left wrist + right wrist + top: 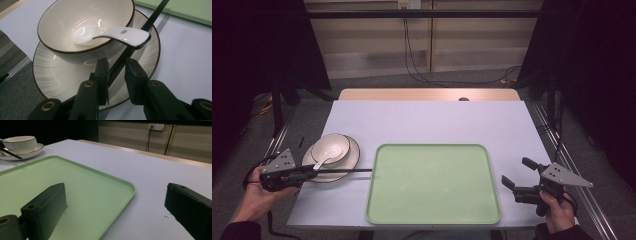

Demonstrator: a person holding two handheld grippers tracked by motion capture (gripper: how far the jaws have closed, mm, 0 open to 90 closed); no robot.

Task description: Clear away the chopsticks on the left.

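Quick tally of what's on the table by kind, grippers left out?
bowl: 1
plate: 1
spoon: 1
black chopsticks: cannot tell if one stick or a pair, counted as 1
green tray: 1
Total: 5

Bowl [331, 147] on plate [352, 156] at table [427, 120] left, spoon [112, 36] in bowl w/ handle over rim, chopsticks [135, 40] across plate toward tray [434, 182], tray center-front, right of plate.
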